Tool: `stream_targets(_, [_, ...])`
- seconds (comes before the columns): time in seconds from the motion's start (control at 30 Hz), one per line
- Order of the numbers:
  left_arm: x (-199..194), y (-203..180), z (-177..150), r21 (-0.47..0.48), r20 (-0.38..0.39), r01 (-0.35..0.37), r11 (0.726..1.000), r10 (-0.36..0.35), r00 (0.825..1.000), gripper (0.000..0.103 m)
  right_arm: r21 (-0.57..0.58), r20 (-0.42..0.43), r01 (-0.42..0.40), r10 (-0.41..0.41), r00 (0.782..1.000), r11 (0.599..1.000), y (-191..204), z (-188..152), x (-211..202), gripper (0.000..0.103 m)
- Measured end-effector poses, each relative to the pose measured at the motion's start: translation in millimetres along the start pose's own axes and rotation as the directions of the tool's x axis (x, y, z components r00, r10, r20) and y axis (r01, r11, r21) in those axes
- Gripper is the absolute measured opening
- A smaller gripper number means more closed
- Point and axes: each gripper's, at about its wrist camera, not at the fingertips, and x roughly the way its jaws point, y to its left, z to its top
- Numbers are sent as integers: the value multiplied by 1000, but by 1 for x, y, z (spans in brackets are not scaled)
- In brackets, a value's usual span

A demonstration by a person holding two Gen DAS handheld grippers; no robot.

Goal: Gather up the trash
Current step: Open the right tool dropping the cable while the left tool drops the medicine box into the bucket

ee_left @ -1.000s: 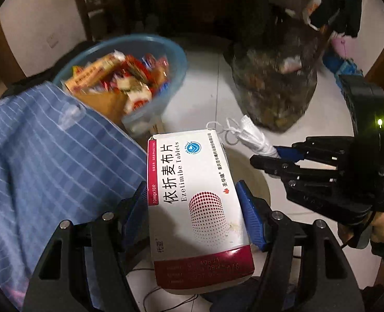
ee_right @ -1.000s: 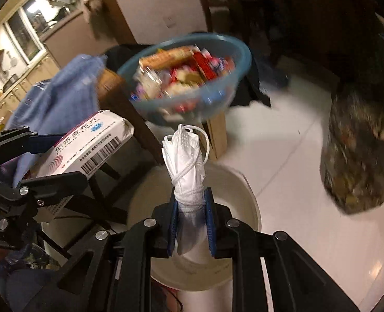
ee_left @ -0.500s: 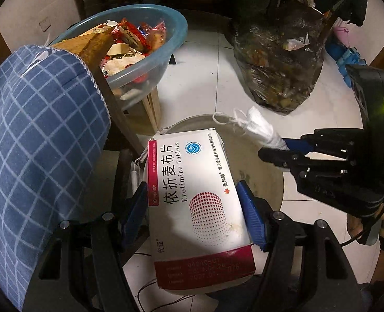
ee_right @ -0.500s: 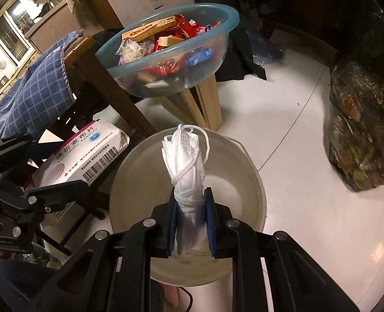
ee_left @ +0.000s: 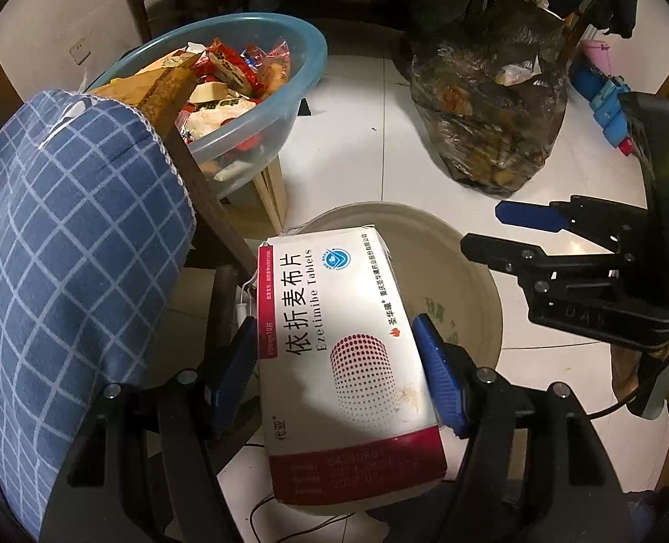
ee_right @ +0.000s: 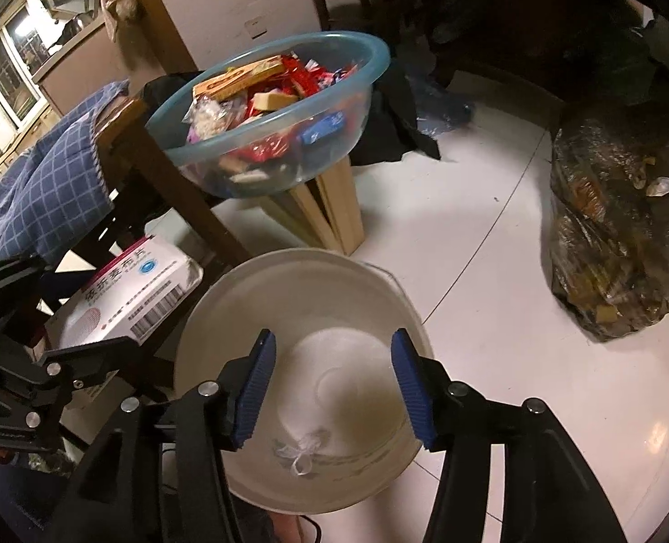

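While one tablet box (ee_left: 343, 353) is gripped.

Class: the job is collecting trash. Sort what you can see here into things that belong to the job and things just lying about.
Belong to the job:
- tablet box clamped in the left gripper
- white basin below
- crumpled mask in the basin
- open right gripper

Lying about:
- blue snack bowl
- full dark bag
- checked cloth

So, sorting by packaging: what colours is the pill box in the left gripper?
The pill box is white with dark red bands, clearest in the left wrist view.
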Motion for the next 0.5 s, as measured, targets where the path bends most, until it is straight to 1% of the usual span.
stream_targets(0.13, [0,-1,1,11,-4,0,1000,0,1000,66,0,7,-5,5,1000,1000,2,1,-1,57])
stream_targets(0.2, [1,-2,2,17,-18,-1,1000,1,1000,66,-3,10,-10,10,1000,1000,4,1,-3,57])
stream_targets(0.23, [1,-2,2,17,-21,4,1000,-3,1000,70,-5,12,-16,16,1000,1000,5,2,-3,57])
stream_targets(0.27, [0,-2,1,21,-17,17,1000,-17,1000,72,-7,13,-20,20,1000,1000,7,2,-4,57])
stream_targets(0.33, [-2,-1,2,21,3,102,995,-102,995,87,-13,18,-25,25,1000,1000,10,3,-6,57])
stream_targets(0.37, [-4,-1,3,19,8,142,990,-142,990,90,-14,19,-27,27,999,1000,11,3,-6,57])
stream_targets(0.4, [-5,0,4,17,9,170,985,-170,985,92,-16,21,-27,28,999,999,12,4,-7,57])
stream_targets(0.5, [-6,0,4,12,14,188,982,-188,982,92,-18,30,-26,27,999,999,14,6,-10,57])
